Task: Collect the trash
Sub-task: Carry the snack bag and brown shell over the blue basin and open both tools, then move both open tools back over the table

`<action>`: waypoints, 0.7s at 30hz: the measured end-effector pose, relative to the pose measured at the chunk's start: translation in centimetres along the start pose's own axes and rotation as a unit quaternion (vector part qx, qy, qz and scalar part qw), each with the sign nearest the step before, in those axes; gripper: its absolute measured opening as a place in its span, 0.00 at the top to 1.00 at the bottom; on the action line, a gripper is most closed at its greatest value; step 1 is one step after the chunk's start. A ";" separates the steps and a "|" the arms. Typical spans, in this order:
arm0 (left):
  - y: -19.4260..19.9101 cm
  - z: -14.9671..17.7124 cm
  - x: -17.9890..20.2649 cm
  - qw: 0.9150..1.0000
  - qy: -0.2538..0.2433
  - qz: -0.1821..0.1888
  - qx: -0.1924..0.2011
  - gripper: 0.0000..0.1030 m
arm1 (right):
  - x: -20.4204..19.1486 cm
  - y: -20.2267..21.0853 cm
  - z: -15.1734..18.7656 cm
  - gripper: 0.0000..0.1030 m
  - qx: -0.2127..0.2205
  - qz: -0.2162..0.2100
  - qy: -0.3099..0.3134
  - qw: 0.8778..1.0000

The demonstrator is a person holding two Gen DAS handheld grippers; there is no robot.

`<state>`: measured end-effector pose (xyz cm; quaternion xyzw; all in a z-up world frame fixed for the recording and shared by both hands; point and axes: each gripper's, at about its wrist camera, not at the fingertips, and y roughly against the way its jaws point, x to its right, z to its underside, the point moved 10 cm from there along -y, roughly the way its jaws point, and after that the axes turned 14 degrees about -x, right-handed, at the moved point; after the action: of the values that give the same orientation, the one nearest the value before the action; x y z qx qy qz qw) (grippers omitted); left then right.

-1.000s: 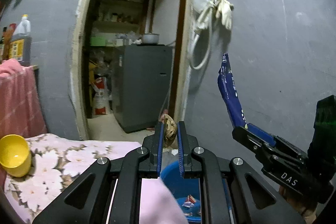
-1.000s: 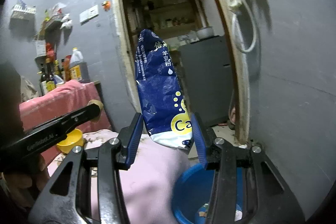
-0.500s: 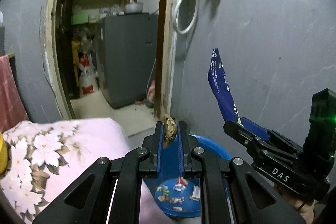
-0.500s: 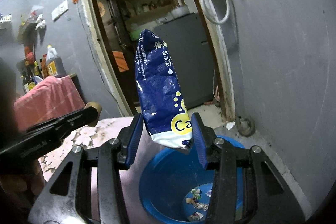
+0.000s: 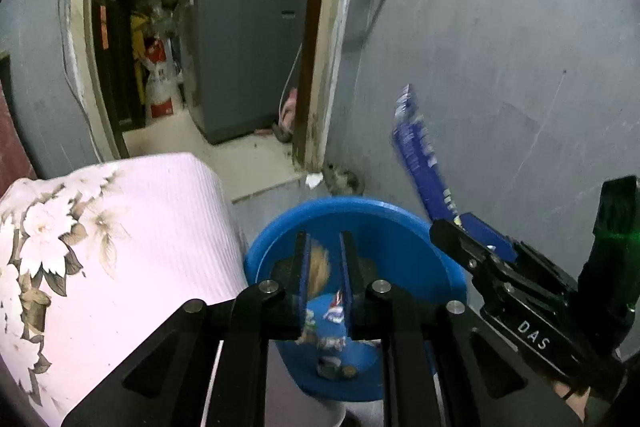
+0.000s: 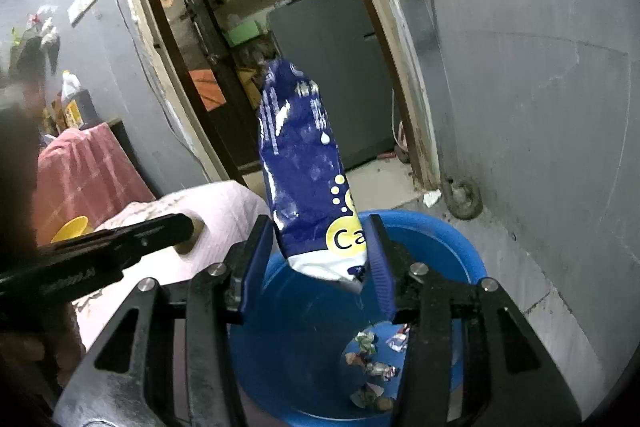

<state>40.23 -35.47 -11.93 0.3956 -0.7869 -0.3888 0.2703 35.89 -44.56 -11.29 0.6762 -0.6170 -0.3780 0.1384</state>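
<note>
My left gripper [image 5: 323,247] is shut on a small brown crumpled scrap [image 5: 319,264] and holds it over the blue plastic bin [image 5: 360,211]. My right gripper [image 6: 320,239] is shut on a blue-and-white powder bag [image 6: 304,155] that stands upright above the bin [image 6: 448,227]. Several small wrappers [image 6: 372,367] lie on the bin's bottom. The right gripper and its bag [image 5: 420,163] also show at the right of the left wrist view; the left gripper [image 6: 120,247] shows at the left of the right wrist view.
A table with a pink floral cloth [image 5: 100,235] stands left of the bin. A grey wall [image 5: 500,67] is close on the right. An open doorway [image 5: 220,67] leads to a room with a grey appliance. A yellow bowl [image 6: 70,229] sits on the table.
Both grippers have moved forward and tilted down, so the blue bin now sits directly under them. Both still hold their items.
</note>
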 end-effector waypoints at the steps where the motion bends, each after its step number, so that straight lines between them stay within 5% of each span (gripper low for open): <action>1: -0.3 0.2 -0.1 1.000 -0.001 -0.002 -0.004 0.82 | 0.2 -0.4 0.1 0.46 -0.006 0.001 -0.002 1.000; 21: 0.7 0.7 -1.0 1.000 0.013 -0.004 0.007 0.81 | 0.0 0.1 -0.1 0.46 -0.002 0.007 -0.001 1.000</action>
<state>40.00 -34.09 -11.80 0.4056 -0.7844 -0.3793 0.2762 35.89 -44.57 -11.20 0.6711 -0.6213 -0.3788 0.1416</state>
